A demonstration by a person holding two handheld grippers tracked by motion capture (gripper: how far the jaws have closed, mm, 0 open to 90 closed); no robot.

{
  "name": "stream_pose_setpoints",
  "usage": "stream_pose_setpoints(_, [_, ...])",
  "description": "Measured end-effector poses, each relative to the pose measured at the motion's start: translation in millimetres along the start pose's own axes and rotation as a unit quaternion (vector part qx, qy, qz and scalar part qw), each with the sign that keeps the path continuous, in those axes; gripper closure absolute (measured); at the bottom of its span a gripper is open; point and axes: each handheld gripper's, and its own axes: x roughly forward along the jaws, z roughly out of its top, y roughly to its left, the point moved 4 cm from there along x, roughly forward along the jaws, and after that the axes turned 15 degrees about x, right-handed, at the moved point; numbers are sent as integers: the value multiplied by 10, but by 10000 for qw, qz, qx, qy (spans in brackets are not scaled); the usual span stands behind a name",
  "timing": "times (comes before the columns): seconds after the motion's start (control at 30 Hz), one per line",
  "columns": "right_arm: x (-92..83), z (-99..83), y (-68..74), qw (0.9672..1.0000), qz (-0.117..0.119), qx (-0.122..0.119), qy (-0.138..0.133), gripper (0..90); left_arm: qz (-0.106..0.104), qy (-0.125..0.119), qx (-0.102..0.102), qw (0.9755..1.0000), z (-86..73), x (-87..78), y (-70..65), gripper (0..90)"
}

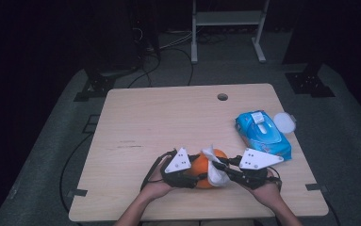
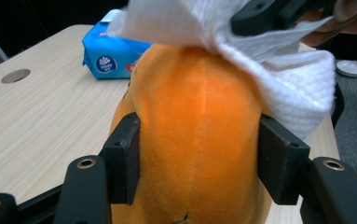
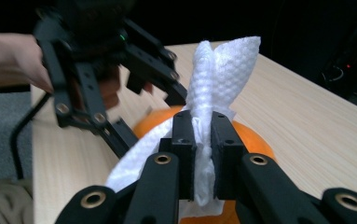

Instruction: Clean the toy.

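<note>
- A wooden table [image 1: 135,122] is seen across the middle of the high view.
- A blue wipes pack [image 1: 263,133] is laid at centre right.
- An orange plush toy [image 1: 201,169] is clamped at lower centre by the left gripper [image 1: 198,178], pads pressed into its sides.
- A white wipe [image 1: 216,165] is pinched narrowly by the right gripper [image 1: 218,165], draped on the toy.

A pale wooden table [image 1: 168,117] with a round cable hole [image 1: 222,97] near its far edge carries a blue soft pack of wet wipes [image 1: 263,134] at centre right and an orange plush toy [image 1: 205,170] near the lower middle of the frame.
</note>
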Motion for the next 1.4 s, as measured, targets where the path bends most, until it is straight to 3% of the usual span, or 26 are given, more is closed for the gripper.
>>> stream_pose_setpoints(0.07, [3,-62,-141,9997,-169,167,48,809,20,-28,-62,10000,-5,-13,17,394])
stream_pose_setpoints(0.17, [-17,-103,-219,9990,-218,392,60,811,-38,-17,-76,10000,-15,4,17,389])
stream_pose_setpoints(0.2, [-18,-94,-189,9991,-210,368,37,812,-50,-3,-48,10000,-15,15,9,387])
stream_pose_setpoints(0.3, [13,-31,-21,9995,126,273,-35,811,-80,-2,-5,10000,-1,39,-25,383])
stream_pose_setpoints(0.37, [54,-22,44,9999,87,59,37,811,-111,-8,4,9999,0,27,-23,377])
stream_pose_setpoints(0.43, [58,-50,-13,9999,42,115,59,811,-107,-58,-84,9999,-16,6,0,361])
stream_pose_setpoints(0.57, [16,-142,-206,9990,-123,418,94,811,-151,-216,-257,9993,-55,45,14,238])
stream_pose_setpoints(0.7, [11,-164,-218,9990,-146,410,119,811,-157,-43,-467,9988,-124,113,27,110])
stream_pose_setpoints(0.77, [19,-141,-190,9988,-80,472,65,810,-179,-81,-471,9987,-155,130,15,116])
stream_pose_setpoints(0.87, [58,-96,-87,9992,66,382,74,809,-168,-141,-368,9991,-175,166,-47,161])
stream_pose_setpoints(0.93, [80,-95,-81,9994,81,307,121,809,-122,-27,-166,9998,-146,159,-82,230])
stream_pose_setpoints(1.03, [65,-145,-168,9991,5,401,120,808,-6,-80,-67,9999,-81,102,-50,329])
stream_pose_setpoints(1.17, [25,-183,-255,9986,-162,494,116,808,82,-42,39,9999,-61,89,-63,375])
stream_pose_setpoints(1.27, [18,-119,-154,9990,-187,395,-12,809,134,-108,18,9999,-12,57,-40,380])
stream_pose_setpoints(1.33, [6,-57,-75,9991,-10,397,-173,809,144,-187,-43,9997,21,20,-10,382])
stream_pose_setpoints(1.4, [14,-33,-42,9991,76,367,-211,808,143,-72,42,9999,24,6,-5,381])
